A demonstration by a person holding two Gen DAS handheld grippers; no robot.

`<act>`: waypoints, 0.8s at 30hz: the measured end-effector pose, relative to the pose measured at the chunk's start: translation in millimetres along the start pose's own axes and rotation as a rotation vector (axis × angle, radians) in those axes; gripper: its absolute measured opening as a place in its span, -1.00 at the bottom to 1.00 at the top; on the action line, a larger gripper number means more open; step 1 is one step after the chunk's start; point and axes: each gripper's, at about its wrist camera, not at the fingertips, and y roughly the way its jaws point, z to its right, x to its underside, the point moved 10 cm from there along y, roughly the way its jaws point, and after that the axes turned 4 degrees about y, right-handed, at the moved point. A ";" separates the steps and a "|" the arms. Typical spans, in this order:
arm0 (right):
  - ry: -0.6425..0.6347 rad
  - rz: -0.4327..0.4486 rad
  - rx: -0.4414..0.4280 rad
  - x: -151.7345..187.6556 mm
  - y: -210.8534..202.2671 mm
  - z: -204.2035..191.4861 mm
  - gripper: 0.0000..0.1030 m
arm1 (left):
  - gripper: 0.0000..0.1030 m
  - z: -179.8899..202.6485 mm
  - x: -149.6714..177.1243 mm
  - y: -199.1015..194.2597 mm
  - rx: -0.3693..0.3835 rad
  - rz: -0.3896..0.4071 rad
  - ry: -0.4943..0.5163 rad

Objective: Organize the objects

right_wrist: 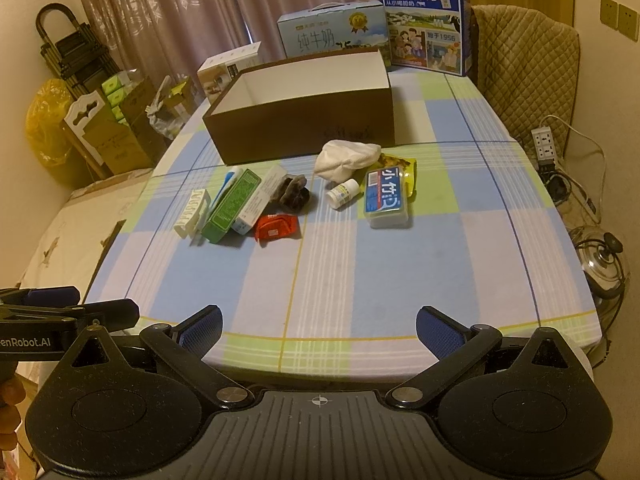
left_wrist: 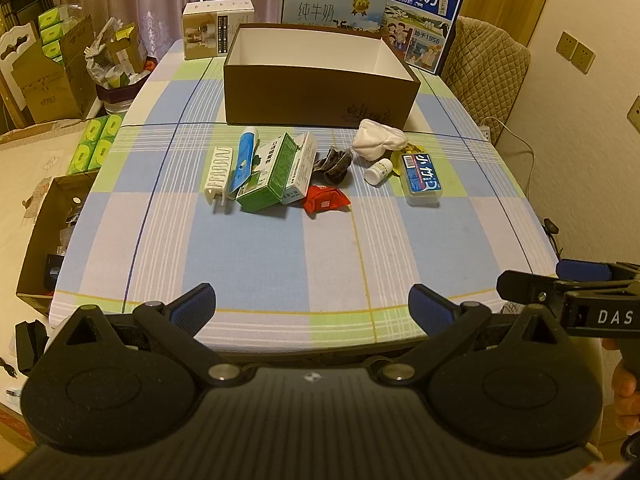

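Both the left gripper (left_wrist: 312,310) and right gripper (right_wrist: 319,330) have jaws spread wide, empty; the objects (left_wrist: 280,168) lie far ahead, before the brown box (left_wrist: 320,88).

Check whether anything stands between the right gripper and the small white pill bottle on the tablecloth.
Nothing visible does. Only bare checked tablecloth lies between the open right gripper and the pill bottle. The white cloth sits behind the bottle, the blue-lidded case beside it.
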 end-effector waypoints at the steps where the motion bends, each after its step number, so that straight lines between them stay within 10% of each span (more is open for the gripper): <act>1: 0.000 0.000 0.000 -0.1 0.5 0.0 0.96 | 0.97 -0.1 0.1 0.1 0.000 0.000 -0.001; 24: -0.003 -0.017 -0.012 3.3 5.4 -5.7 0.96 | 0.97 -0.4 3.7 6.0 -0.001 -0.012 -0.006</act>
